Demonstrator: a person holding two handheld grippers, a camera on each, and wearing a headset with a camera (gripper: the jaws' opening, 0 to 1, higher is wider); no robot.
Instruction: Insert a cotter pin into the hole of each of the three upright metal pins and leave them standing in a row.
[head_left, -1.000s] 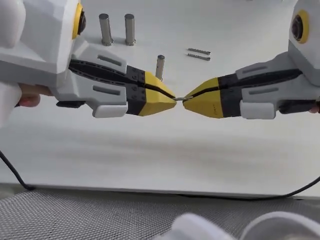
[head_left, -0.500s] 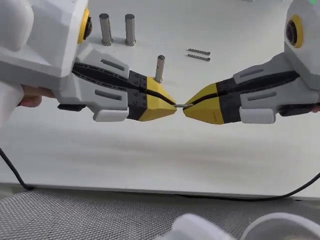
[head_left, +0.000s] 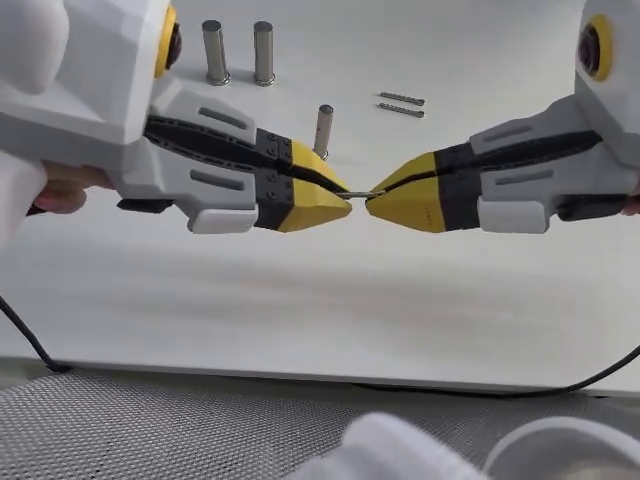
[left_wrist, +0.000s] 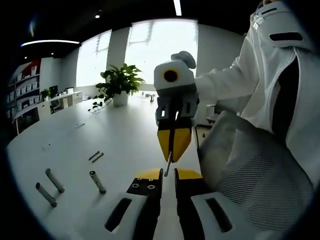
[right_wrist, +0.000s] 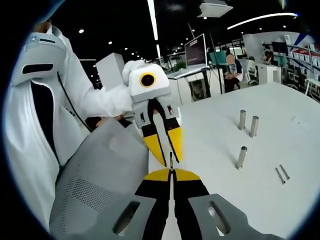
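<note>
Clamping cotter pin (head_left: 360, 195) in right gripper (head_left: 372, 198), tip-to-tip with left gripper (head_left: 346, 197), jaws there parted around its free end.

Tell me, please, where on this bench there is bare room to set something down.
The widest bare patch is the table strip bordered by the left gripper, the right gripper and the near edge. Another lies right of the two loose cotter pins. It is crowded around the three upright pins and where the jaws meet.
</note>
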